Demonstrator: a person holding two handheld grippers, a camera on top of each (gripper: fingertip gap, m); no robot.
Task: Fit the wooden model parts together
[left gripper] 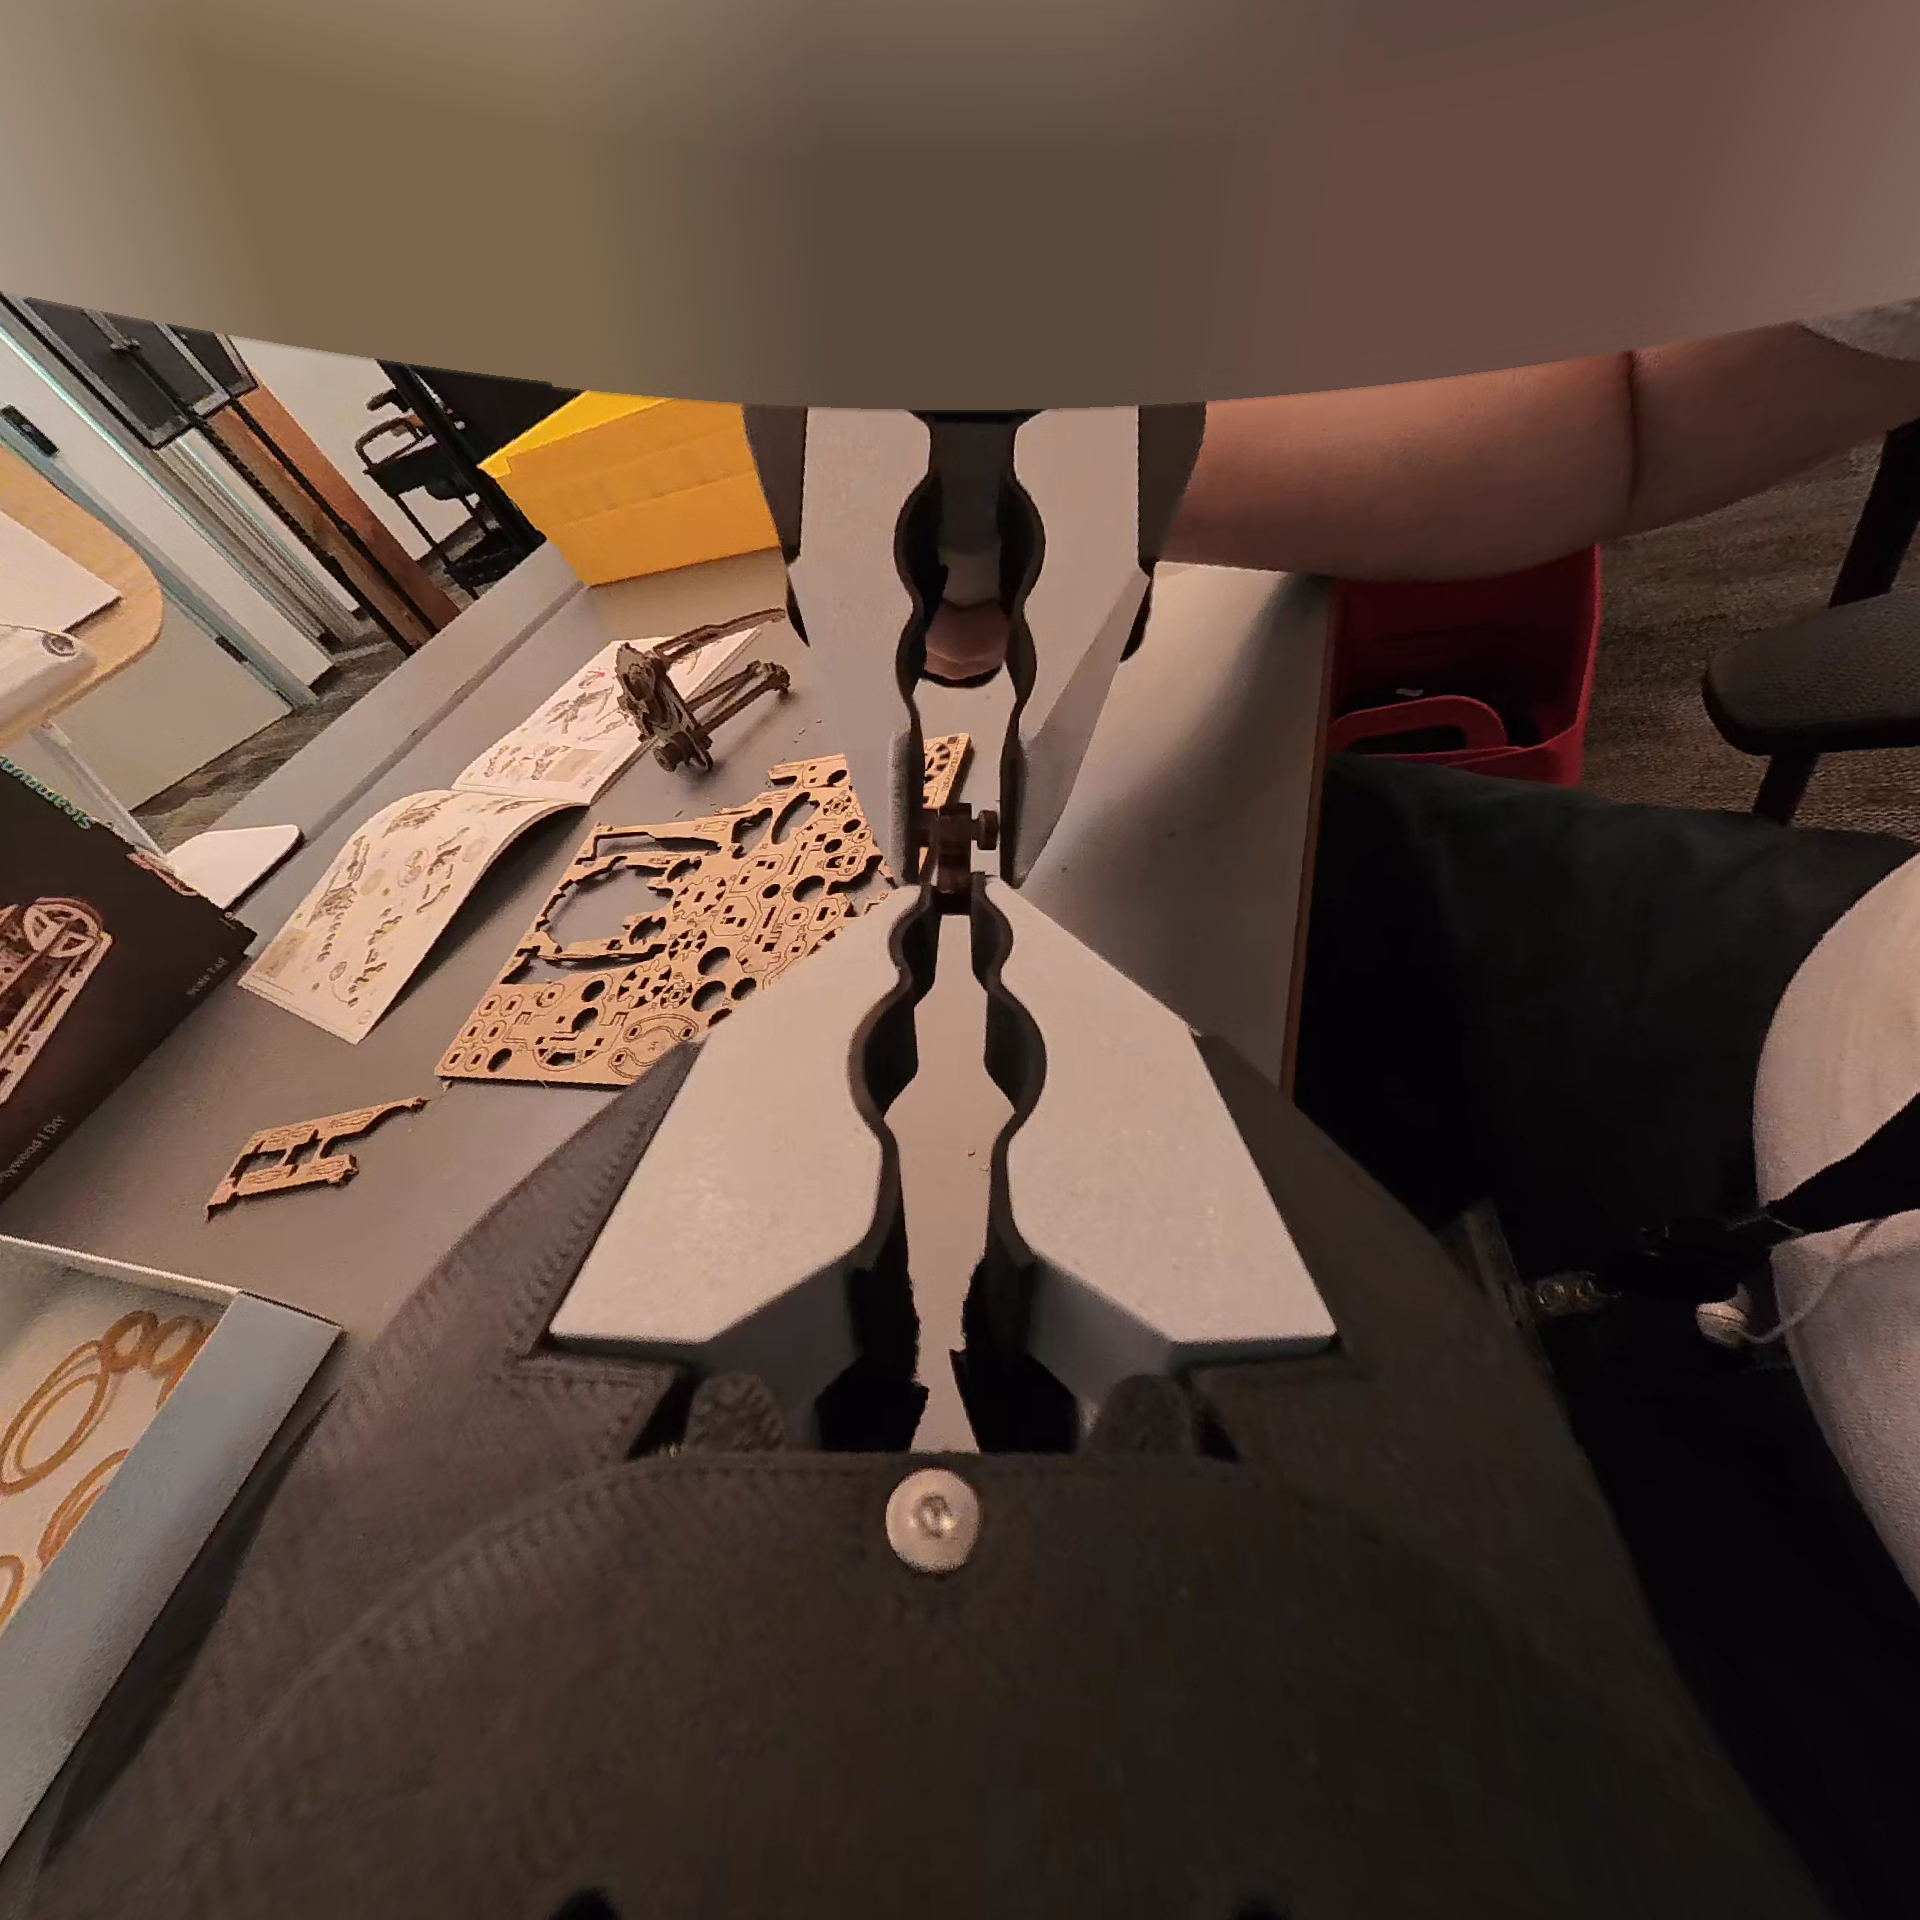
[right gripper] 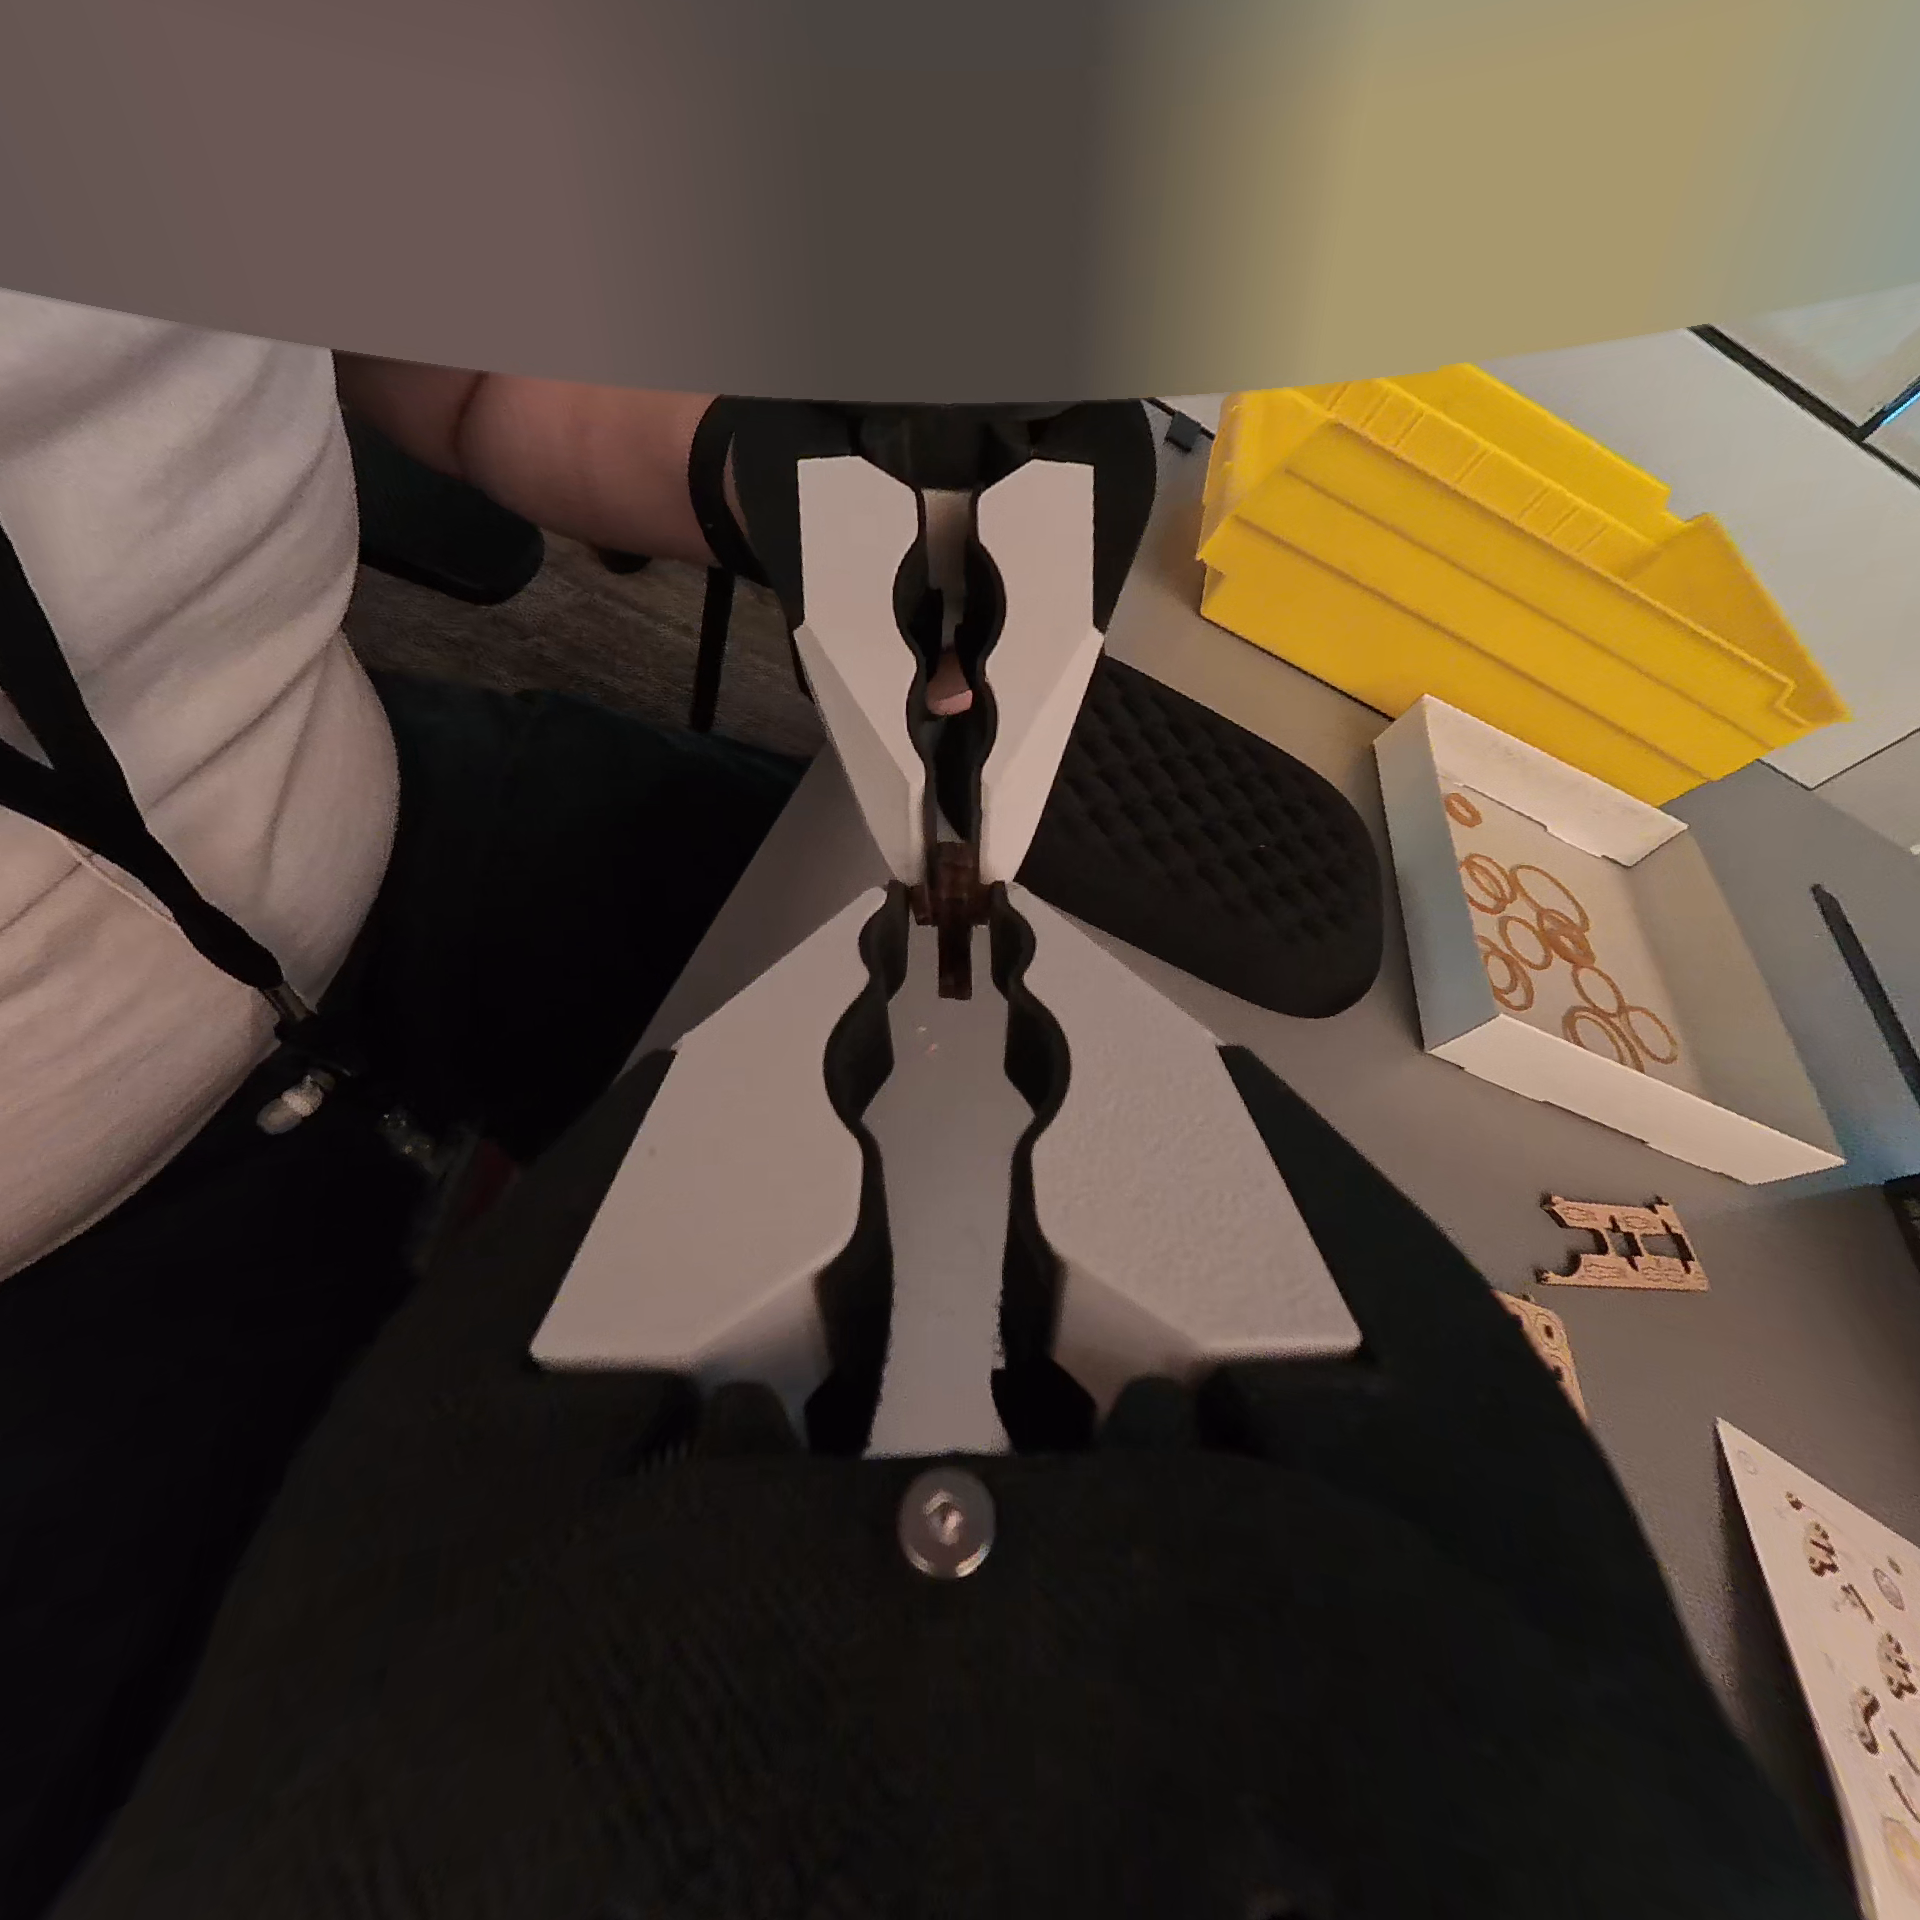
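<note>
My two grippers meet tip to tip above the grey table's near edge. In the left wrist view my left gripper (left gripper: 948,899) is shut on a small dark wooden part (left gripper: 948,881). My right gripper (left gripper: 956,831) comes from the far side, shut on a small pegged wooden part (left gripper: 956,828) that touches the first. In the right wrist view my right gripper (right gripper: 945,909) grips the pegged part (right gripper: 952,935), whose stem hangs between the fingers. The left gripper (right gripper: 954,857) holds its part (right gripper: 954,864) against it. I cannot tell whether the joint is seated.
On the table (left gripper: 1195,727) lie a punched plywood sheet (left gripper: 686,935), an open booklet (left gripper: 447,831), a half-built model (left gripper: 675,707), an offcut (left gripper: 301,1153), a white box of rings (right gripper: 1558,935) and yellow bins (right gripper: 1475,561). A person sits at the table's edge. The tips of both grippers are at nearly the same place.
</note>
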